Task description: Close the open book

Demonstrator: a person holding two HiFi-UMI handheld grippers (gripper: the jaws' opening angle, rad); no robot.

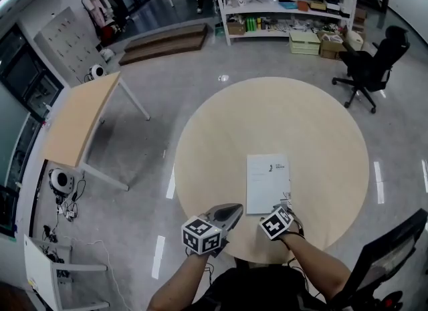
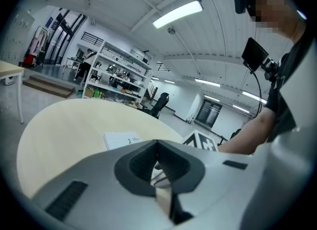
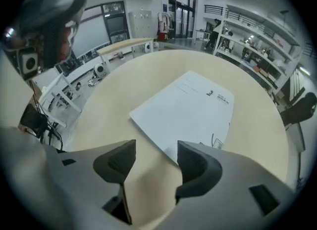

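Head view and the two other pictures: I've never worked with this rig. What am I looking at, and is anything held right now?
There is no robot arm here. A person holds a pair of tongs in each hand. The head view comes from a camera on the person's head, looking down on a round table. The other two pictures come from cameras riding on the tongs, each looking along its own jaws. One white book lies flat on the table and looks closed. The left tongs are shut with nothing in them, just left of the book's near corner. The right tongs are open and empty, at the book's near edge.
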